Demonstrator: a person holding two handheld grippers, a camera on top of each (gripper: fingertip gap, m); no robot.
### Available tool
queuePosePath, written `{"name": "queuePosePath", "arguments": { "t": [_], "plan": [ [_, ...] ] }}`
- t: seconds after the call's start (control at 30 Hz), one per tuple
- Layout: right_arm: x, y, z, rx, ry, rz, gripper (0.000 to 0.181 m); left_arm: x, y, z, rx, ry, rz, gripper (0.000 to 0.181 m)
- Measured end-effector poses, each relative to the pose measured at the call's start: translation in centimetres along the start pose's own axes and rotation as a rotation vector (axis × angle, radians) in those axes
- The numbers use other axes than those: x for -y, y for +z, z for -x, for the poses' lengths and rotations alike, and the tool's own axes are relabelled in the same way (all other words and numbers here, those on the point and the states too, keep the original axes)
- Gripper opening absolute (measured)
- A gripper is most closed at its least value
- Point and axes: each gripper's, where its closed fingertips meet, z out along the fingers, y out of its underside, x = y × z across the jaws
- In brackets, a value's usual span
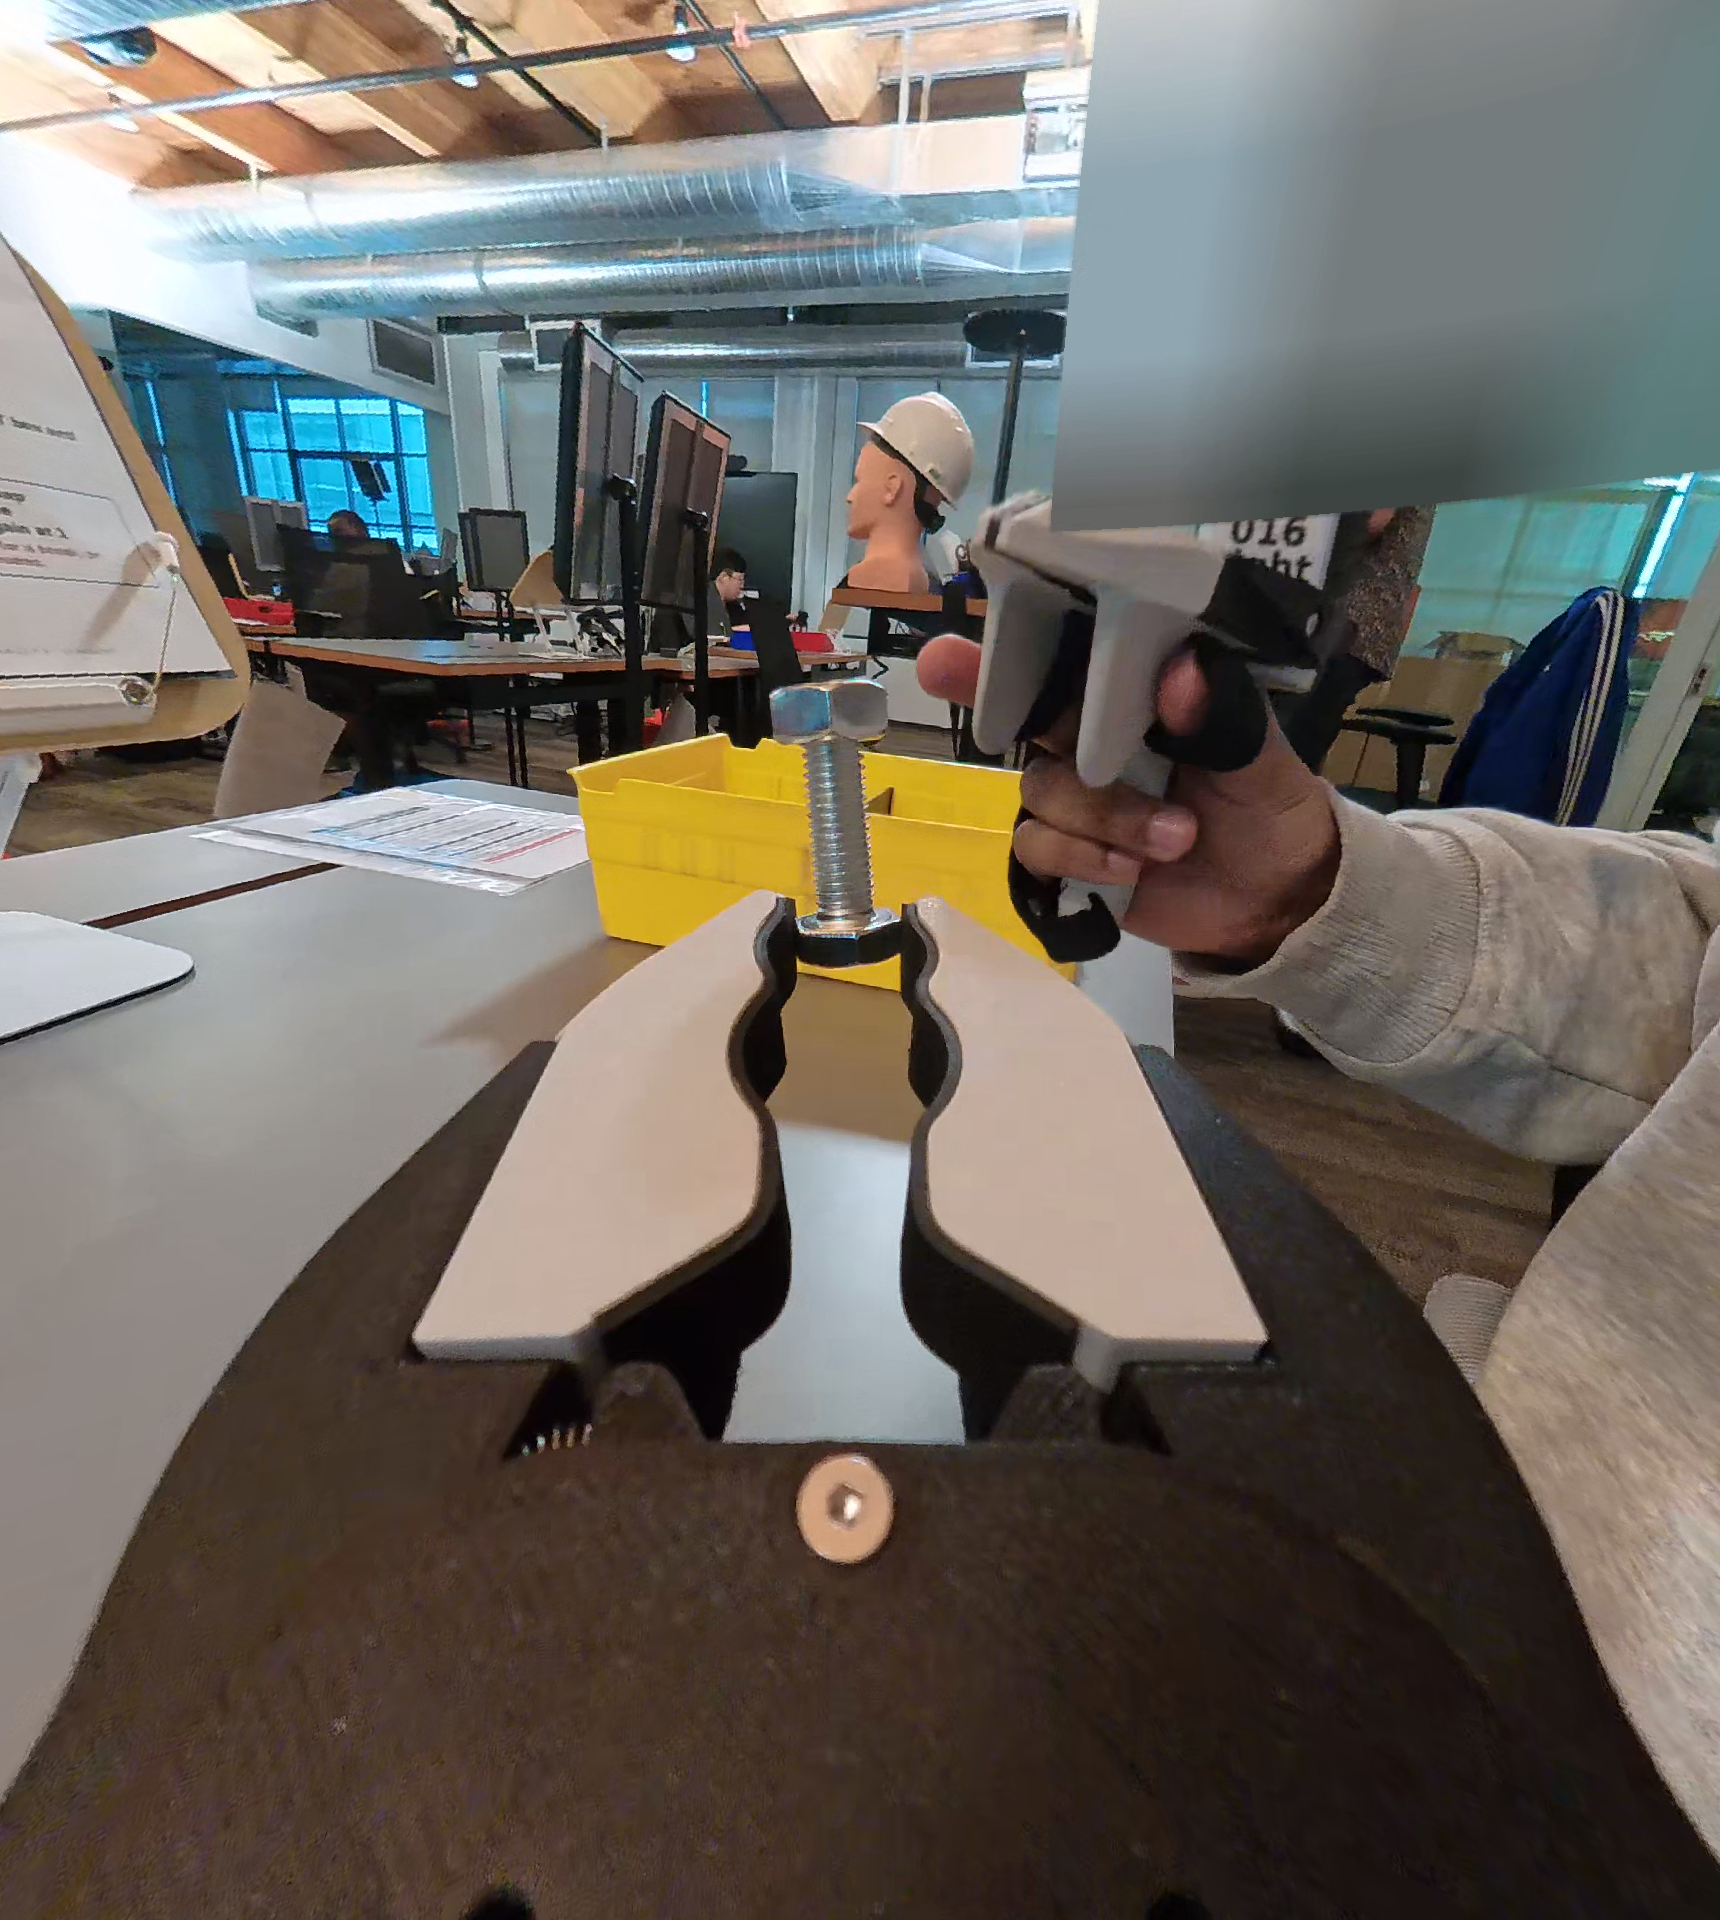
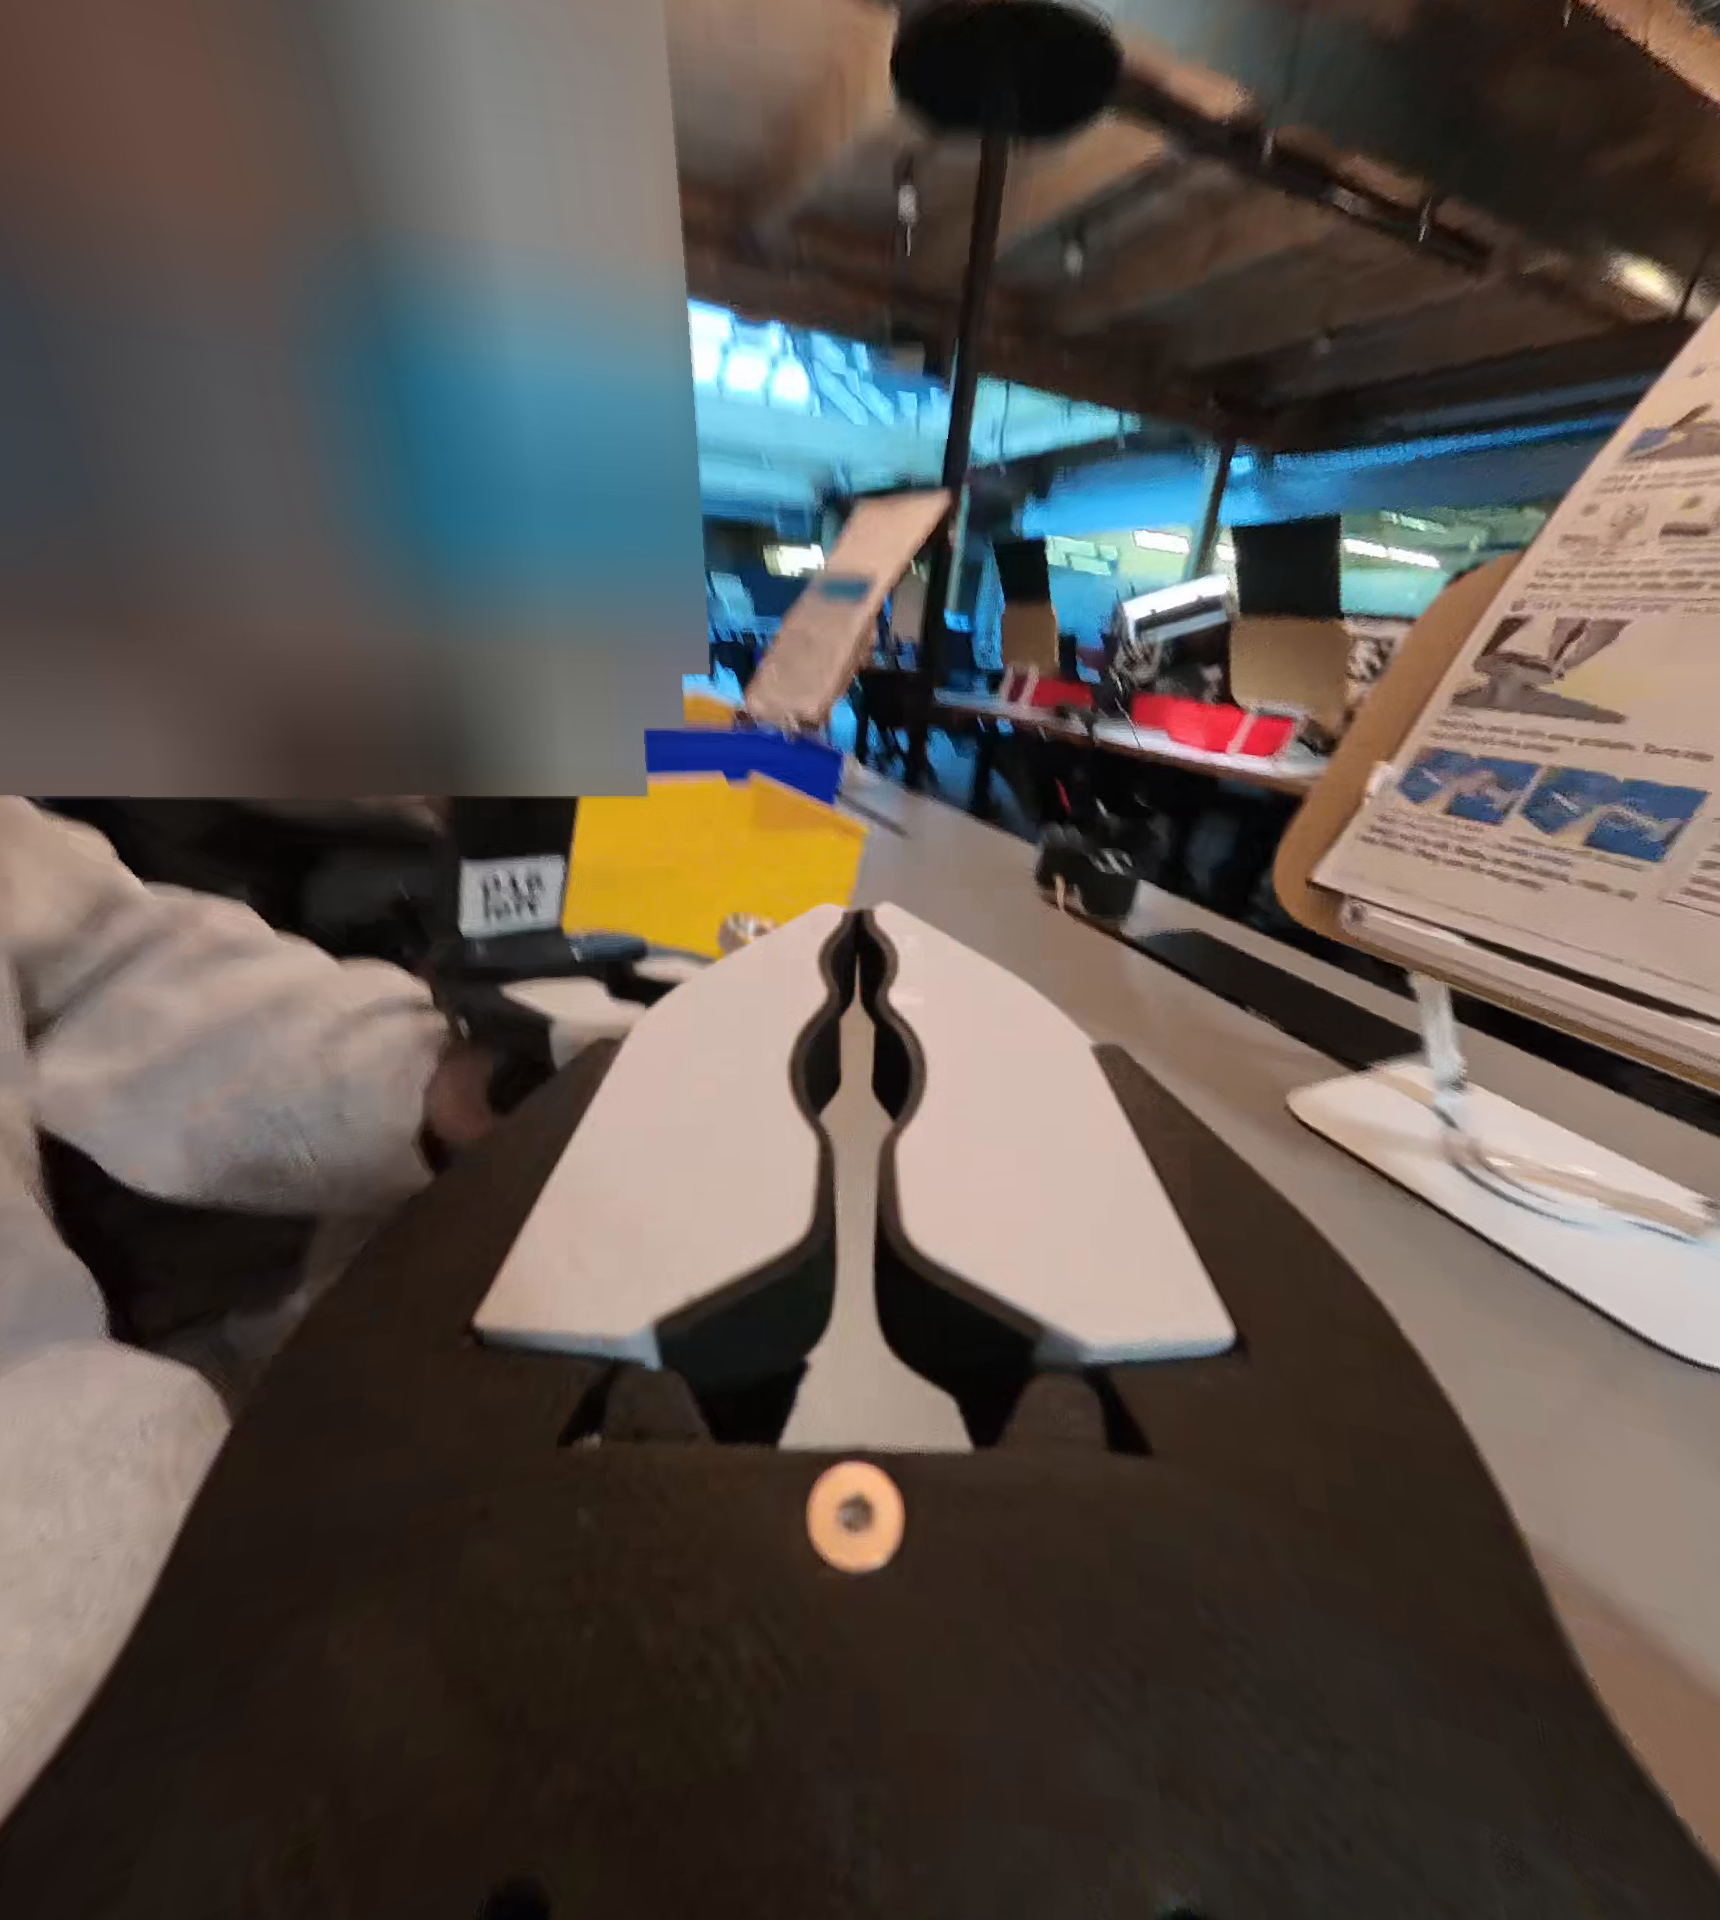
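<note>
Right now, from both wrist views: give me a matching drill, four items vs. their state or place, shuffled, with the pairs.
Items:
1. left tool
2. right tool
3. bolt
4. yellow bin

States:
A. shut, holding nothing
B. upright, head on top
C. on the grey table, behind the bolt
D. shut on the nut at the bolt's lower end

Pairs: 1-D, 2-A, 3-B, 4-C
</note>
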Motion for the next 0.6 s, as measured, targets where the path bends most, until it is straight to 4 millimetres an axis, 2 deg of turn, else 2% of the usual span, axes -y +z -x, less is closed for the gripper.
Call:
{"name": "queuePosePath", "arguments": {
  "t": [0.07,0.2,0.27,0.43,0.5,0.57,0.6],
  "plan": [
    [-0.6,0.3,-0.1,-0.033,-0.014,0.038,0.0,0.0,0.0,0.1,0.002,-0.006,-0.001,0.02],
    [-1.5,0.8,0.6,0.047,0.047,0.074,0.0,0.0,0.0,0.2,-0.005,-0.015,-0.003,0.02],
    [-1.3,1.0,0.0,0.003,0.029,0.08,0.0,0.1,0.0,0.1,-0.007,-0.017,-0.004,0.02],
    [-1.1,1.2,-1.8,-0.157,-0.243,0.233,0.0,0.1,-0.1,0.2,0.003,-0.012,-0.008,0.02],
    [-1.6,1.6,-2.3,-0.177,-0.221,0.357,0.0,0.0,-0.1,0.4,0.02,-0.006,-0.006,0.02],
    [-1.6,2.2,-1.8,-0.109,-0.133,0.436,0.0,0.0,-0.1,0.7,0.046,0.005,-0.001,0.02],
    [-1.7,2.6,-1.3,-0.06,-0.074,0.484,0.008,0.0,-0.1,0.8,0.058,0.012,-0.001,0.02]
  ]
}}
